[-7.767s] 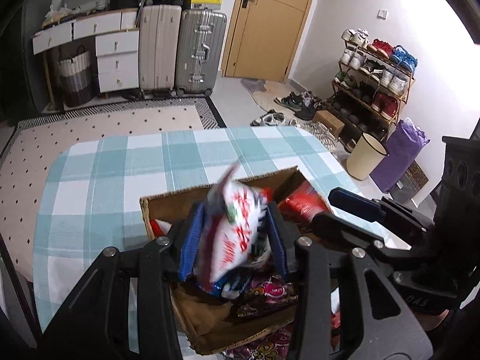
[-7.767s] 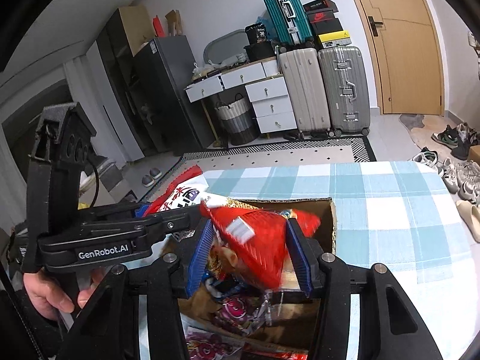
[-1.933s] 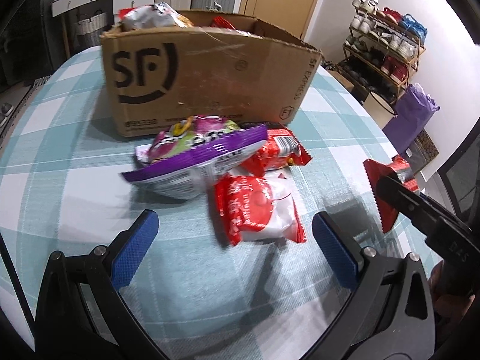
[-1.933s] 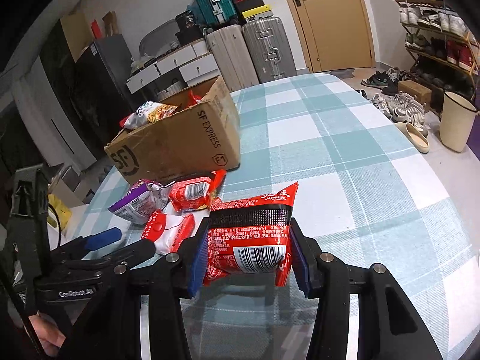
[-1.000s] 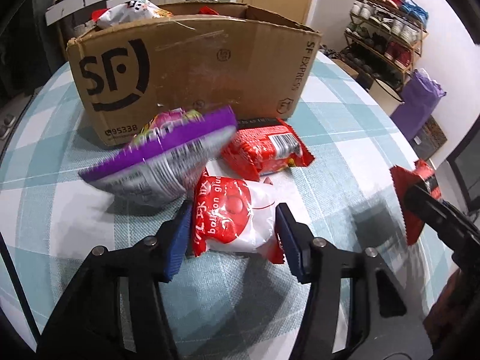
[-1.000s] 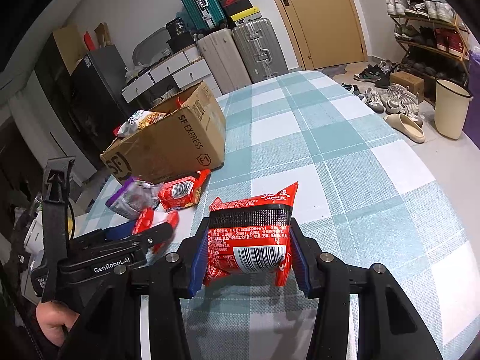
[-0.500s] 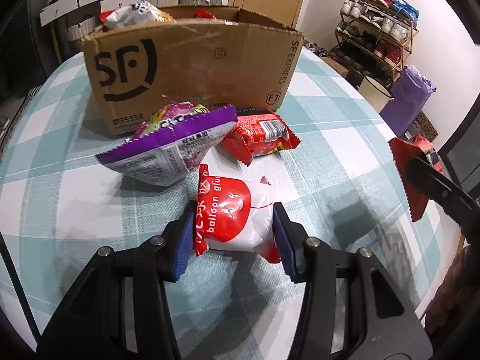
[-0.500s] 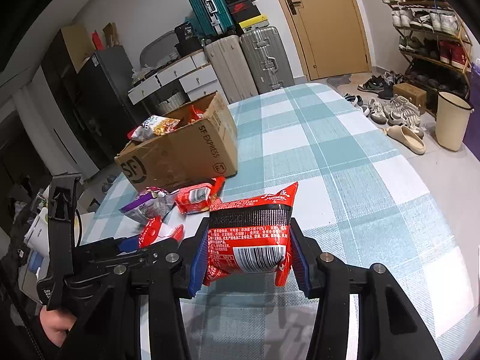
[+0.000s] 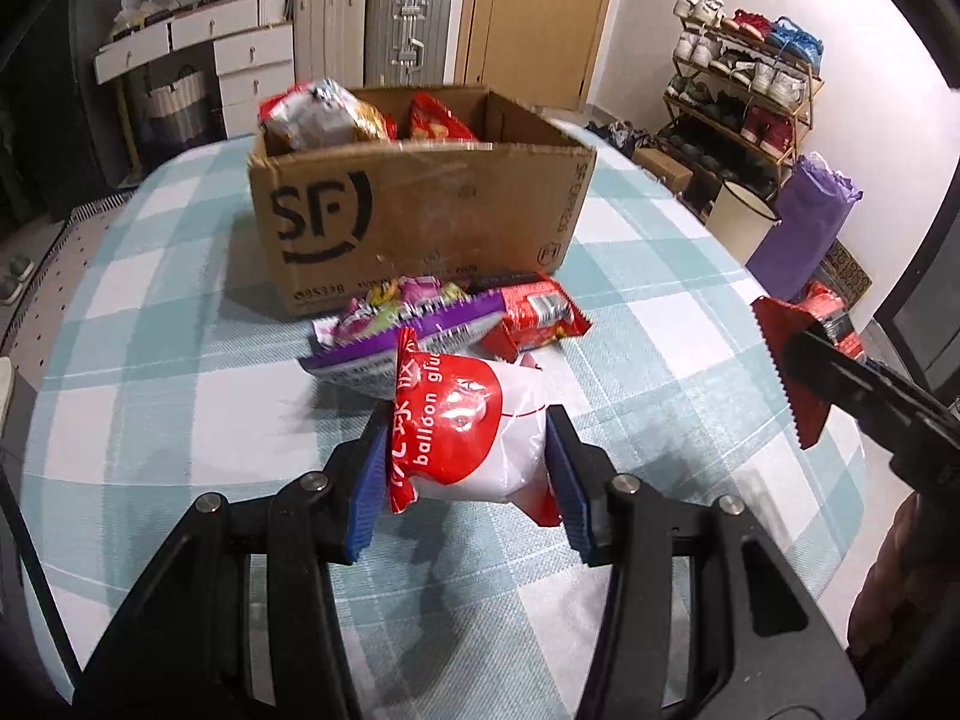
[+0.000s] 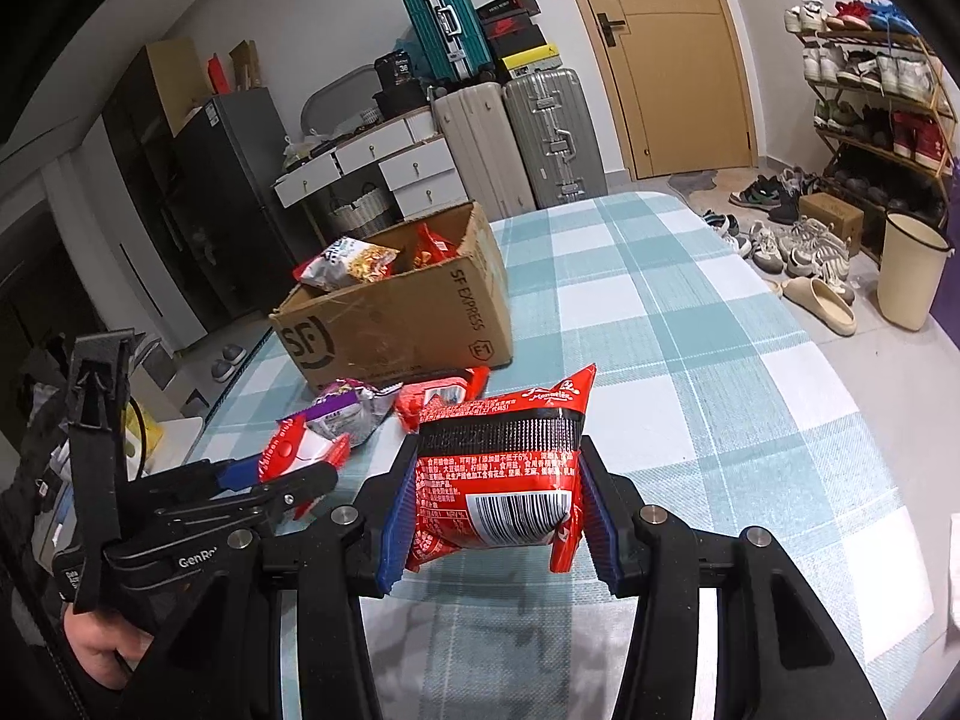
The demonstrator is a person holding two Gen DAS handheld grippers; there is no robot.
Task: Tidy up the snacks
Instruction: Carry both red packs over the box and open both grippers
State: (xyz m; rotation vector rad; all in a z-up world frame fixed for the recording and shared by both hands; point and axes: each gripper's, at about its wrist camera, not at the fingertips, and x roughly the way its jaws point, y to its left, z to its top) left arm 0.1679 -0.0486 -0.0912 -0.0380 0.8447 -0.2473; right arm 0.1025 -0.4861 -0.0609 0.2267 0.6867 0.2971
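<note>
Lifted: white-red pack (image 9: 474, 438) | R view only: barcode pack (image 10: 498, 480) (clamped)

Red-white packet (image 9: 465, 429) and red-black packet (image 10: 498, 483) held upright above checked table.

Count: one cardboard box (image 9: 420, 210), two snack packets (image 9: 360, 114) visible inside it at upper centre. Four packets outside: two lying on table (image 9: 150, 330), one per gripper. Two suitcases (image 9: 372, 30) upright, upper centre.

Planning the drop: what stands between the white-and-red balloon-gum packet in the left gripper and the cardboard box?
The purple snack bag and small red packet lie on the tablecloth before the cardboard box, below the white-and-red packet that the left gripper holds.
</note>
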